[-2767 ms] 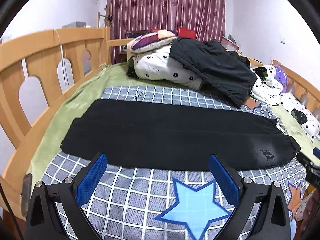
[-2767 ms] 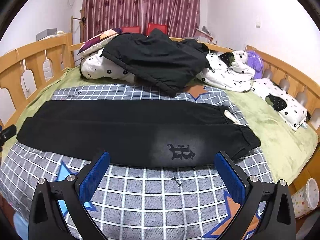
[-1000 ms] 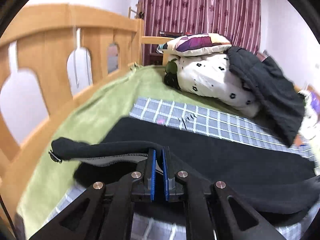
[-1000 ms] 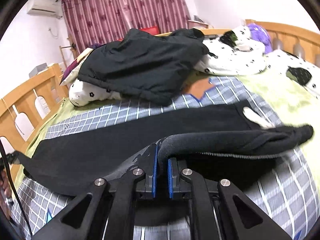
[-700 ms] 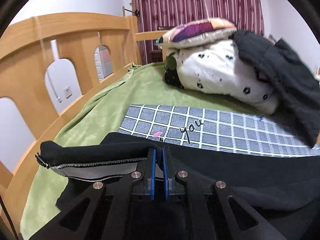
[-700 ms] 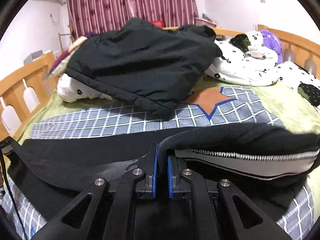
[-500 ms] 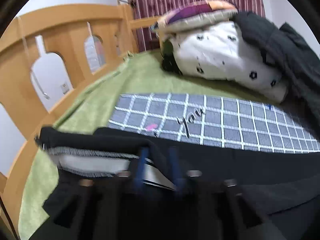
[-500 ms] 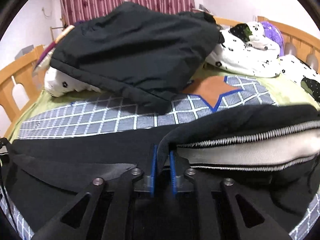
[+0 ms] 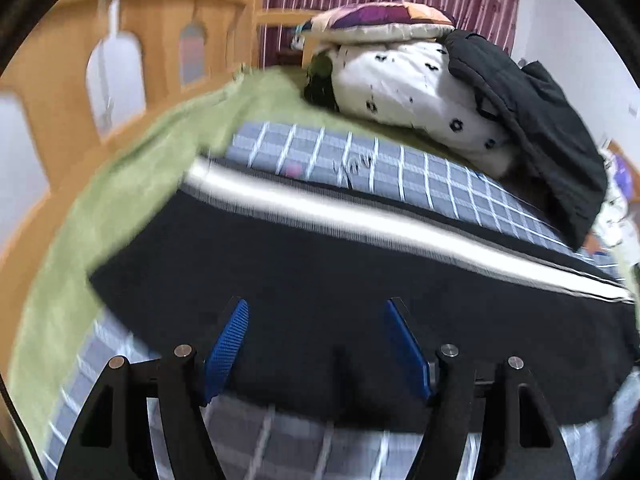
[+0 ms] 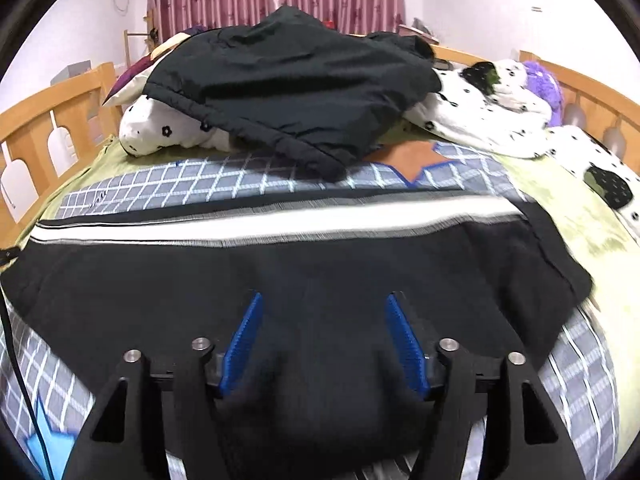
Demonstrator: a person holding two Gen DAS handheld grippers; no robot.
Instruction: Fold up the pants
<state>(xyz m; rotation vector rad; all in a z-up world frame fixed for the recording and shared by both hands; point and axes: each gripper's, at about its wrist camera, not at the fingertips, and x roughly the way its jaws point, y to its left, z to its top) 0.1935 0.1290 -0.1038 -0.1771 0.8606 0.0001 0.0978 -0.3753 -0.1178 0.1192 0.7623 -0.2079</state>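
Observation:
The black pants lie folded lengthwise across the checked bedspread, with a white side stripe along their far edge. They also show in the right wrist view, stripe at the far edge. My left gripper is open and empty just above the near part of the pants. My right gripper is open and empty above the pants too. The left view is blurred.
A black jacket lies over white spotted bedding behind the pants. A wooden bed rail runs along the left, another along the right. A green blanket lies under the checked spread.
Both grippers carried the near edge of the pants over to the far side, turning the striped side up, then opened and let go. They have drawn back slightly.

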